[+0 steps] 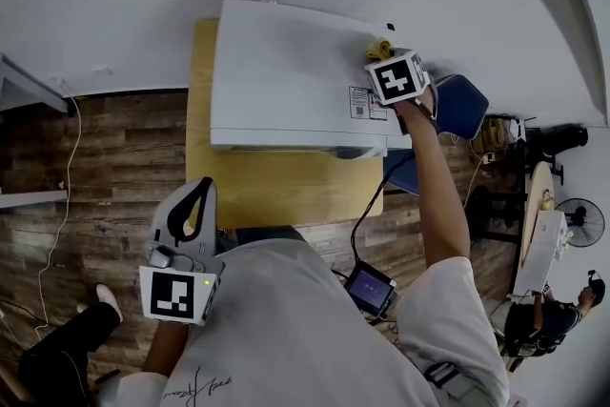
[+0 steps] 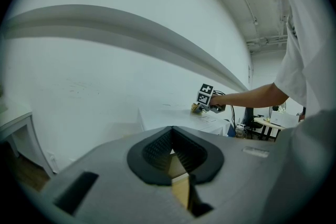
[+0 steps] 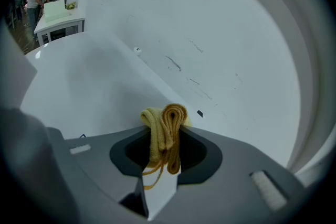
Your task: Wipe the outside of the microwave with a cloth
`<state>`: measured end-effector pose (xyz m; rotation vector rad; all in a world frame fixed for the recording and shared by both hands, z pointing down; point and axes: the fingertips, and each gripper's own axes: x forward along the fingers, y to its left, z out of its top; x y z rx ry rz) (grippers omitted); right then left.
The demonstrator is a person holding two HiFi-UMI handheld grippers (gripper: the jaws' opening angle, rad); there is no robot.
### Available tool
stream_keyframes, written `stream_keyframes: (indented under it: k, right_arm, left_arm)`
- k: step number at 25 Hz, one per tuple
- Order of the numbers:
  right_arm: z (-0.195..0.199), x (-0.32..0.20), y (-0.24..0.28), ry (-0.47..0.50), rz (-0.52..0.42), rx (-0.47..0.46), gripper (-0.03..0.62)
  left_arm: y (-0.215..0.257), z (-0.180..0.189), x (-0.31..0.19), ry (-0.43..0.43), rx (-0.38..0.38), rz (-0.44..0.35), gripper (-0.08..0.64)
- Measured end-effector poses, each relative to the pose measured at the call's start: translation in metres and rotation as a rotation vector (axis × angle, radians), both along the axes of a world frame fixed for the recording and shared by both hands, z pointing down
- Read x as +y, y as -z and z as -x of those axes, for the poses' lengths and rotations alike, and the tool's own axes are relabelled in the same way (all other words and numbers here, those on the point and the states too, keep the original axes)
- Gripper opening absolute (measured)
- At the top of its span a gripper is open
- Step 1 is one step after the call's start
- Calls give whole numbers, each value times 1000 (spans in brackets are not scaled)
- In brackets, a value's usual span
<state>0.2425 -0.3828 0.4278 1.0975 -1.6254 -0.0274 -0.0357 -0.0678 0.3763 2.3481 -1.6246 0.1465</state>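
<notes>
Close by the white shirt [image 1: 315, 319], the left gripper [image 1: 200, 193] hangs near the front left corner of the table [image 1: 286, 195]. Its jaws are closed with nothing in them. The right gripper [image 1: 385, 58] is squeezed tight on the yellow cloth [image 3: 167, 123], on top of the microwave [image 1: 286, 71], near its back right corner. I think it is best to press the cloth flat and wipe in long lines toward the front edge, then do the sides. A sticker [image 1: 368, 103] by the front right corner has print too tiny to read.
</notes>
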Motion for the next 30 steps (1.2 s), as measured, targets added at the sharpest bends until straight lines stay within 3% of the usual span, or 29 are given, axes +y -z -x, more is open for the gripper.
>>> stream_keyframes:
  k: [30]
  right_arm:
    - [123,27,-1,148,0,-30,121]
  left_arm:
    - [17,35,34,102,45,-42,-6]
